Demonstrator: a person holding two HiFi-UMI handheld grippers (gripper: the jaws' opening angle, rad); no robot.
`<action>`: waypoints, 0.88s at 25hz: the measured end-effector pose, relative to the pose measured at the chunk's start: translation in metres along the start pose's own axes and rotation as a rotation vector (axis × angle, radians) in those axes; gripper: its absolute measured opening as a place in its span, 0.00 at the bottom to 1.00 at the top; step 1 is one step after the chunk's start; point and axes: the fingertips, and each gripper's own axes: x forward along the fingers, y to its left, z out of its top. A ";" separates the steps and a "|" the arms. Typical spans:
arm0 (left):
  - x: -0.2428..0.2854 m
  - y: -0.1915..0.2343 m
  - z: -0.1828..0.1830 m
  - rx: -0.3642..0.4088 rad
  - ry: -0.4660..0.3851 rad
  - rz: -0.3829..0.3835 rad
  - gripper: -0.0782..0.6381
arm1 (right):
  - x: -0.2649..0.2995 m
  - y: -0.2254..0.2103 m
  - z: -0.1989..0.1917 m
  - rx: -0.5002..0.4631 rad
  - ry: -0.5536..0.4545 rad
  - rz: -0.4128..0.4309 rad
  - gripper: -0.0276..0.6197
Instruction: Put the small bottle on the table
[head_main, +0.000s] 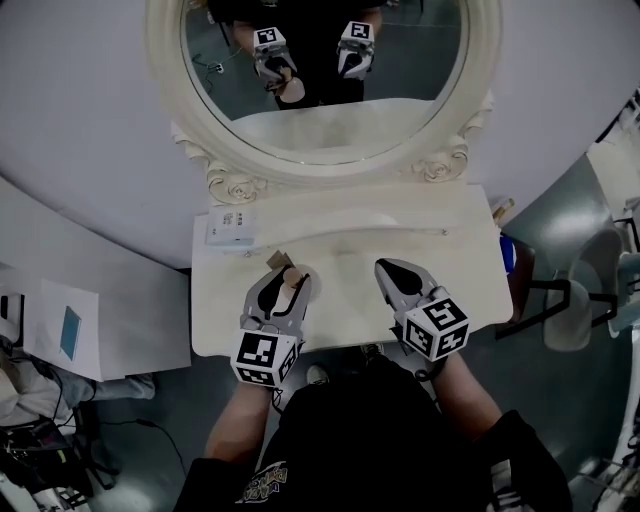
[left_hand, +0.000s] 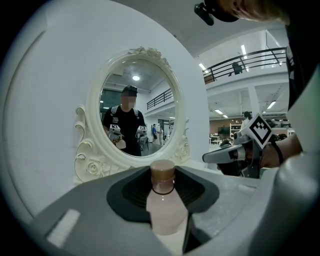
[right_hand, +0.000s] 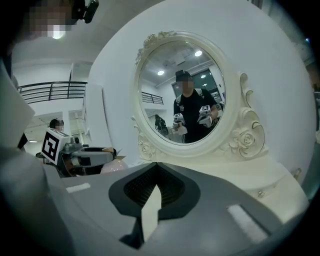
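Small pale pink bottle (left_hand: 166, 215) with a tan cap, upright, clamped by its body between the two grey jaws of the left gripper (head_main: 286, 272). Jaws parted only as wide as the bottle, cap poking up above them. Held over the front left part of the cream-white dressing table top (head_main: 350, 235); not possible to tell whether its base touches the surface.

Just to the right, apart from it, the right gripper (head_main: 383, 266), jaws closed tip to tip with nothing between them, also over the front of the table top.

Further back on the left, a small white box (head_main: 230, 227) lying flat. Behind everything, a large oval mirror in a carved cream frame (head_main: 225, 180), reflecting both grippers and the bottle.
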 end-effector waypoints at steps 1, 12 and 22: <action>0.004 0.000 -0.001 -0.005 0.001 0.007 0.31 | 0.000 -0.004 -0.001 -0.002 0.008 0.004 0.09; 0.063 0.005 -0.017 -0.022 0.040 0.052 0.31 | 0.012 -0.050 -0.016 0.027 0.072 0.023 0.09; 0.108 0.021 -0.025 -0.015 0.050 0.109 0.31 | 0.030 -0.083 -0.020 0.033 0.115 0.054 0.09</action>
